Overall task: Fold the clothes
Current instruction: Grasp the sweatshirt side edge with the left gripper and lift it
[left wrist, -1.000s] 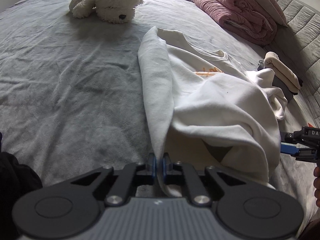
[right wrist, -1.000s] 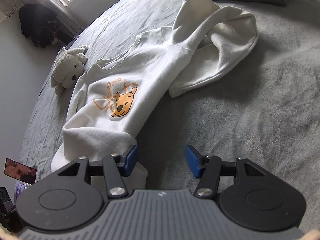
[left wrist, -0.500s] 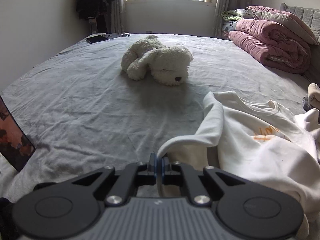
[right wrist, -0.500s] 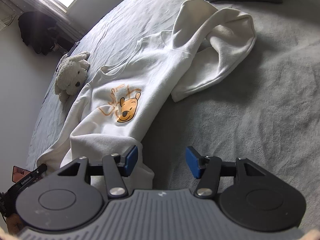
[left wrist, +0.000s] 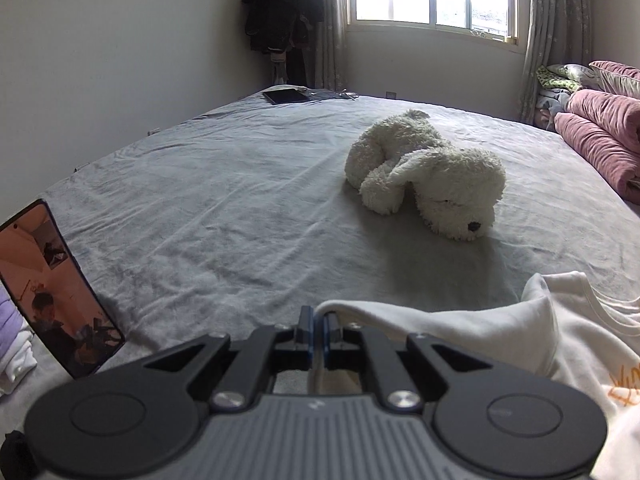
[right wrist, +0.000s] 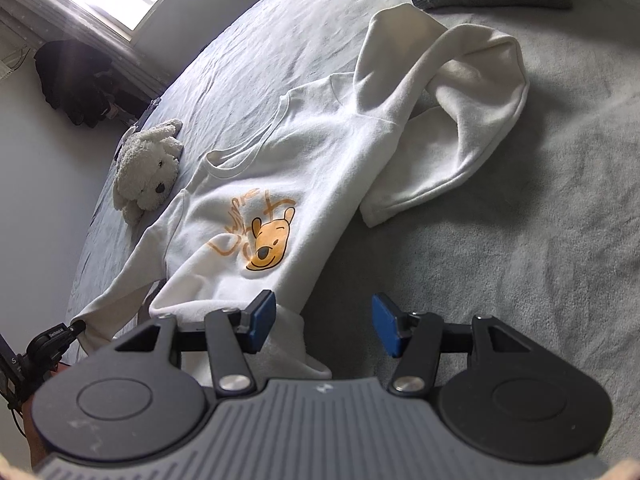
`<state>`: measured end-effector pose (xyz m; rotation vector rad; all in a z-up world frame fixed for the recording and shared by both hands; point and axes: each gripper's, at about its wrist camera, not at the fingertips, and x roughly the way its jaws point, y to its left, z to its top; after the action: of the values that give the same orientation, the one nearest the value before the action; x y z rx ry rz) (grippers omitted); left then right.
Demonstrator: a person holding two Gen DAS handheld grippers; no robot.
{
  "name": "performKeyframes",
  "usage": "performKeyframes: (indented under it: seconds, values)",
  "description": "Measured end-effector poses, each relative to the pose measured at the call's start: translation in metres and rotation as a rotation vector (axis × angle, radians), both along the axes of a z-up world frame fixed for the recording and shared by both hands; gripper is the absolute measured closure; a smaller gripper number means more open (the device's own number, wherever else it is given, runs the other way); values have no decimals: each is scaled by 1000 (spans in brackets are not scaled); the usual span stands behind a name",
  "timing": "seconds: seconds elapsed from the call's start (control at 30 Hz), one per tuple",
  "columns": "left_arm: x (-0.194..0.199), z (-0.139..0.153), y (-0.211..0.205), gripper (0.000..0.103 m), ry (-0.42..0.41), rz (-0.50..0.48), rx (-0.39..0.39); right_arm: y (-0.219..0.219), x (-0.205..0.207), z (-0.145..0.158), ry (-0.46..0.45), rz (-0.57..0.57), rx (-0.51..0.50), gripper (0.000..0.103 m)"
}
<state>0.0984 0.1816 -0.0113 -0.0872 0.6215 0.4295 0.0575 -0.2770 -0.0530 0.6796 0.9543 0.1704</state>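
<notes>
While your left gripper (left wrist: pixel 317 334) pinches the end of a sleeve of the white sweatshirt (right wrist: pixel 304 168) between its closed fingers, your right gripper (right wrist: pixel 324 326) hovers with its blue fingers (right wrist: pixel 262 320) parted, nothing between them, the left one over the sweatshirt's hem. You have the sweatshirt lying on the grey bed (right wrist: pixel 520 220), face up, its orange bear print (right wrist: pixel 270 246) showing; the far sleeve is folded over in a loop. Beside the collar lies a white plush dog (left wrist: pixel 428 174). A phone (left wrist: pixel 56 288) stands propped at the bed's left edge.
</notes>
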Motion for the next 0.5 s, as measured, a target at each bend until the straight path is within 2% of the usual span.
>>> performKeyframes:
  seconds: [0.1, 0.13, 0.17, 0.27, 0.33, 0.43, 0.5]
  values:
    - [4, -3, -7, 95, 21, 3, 21, -6, 4, -4, 14, -18, 41, 46]
    - [3, -3, -11, 87, 28, -12, 22, -8, 5, -5, 18, -21, 49, 46]
    - [2, -2, -14, 70, 34, -33, 20, -9, 6, -5, 22, -23, 56, 46]
    - [-4, 0, -26, 50, 50, -91, 18, -13, 6, -4, 19, -28, 63, 46]
    - [-10, 2, -34, 43, 59, -121, 30, -15, 6, -2, 12, -29, 63, 46]
    - [-20, 2, -45, 40, 85, -169, 37, -15, 6, -1, 7, -21, 65, 46]
    - [-27, 5, -50, 39, 91, -202, 16, -13, 7, -2, 7, -13, 75, 52]
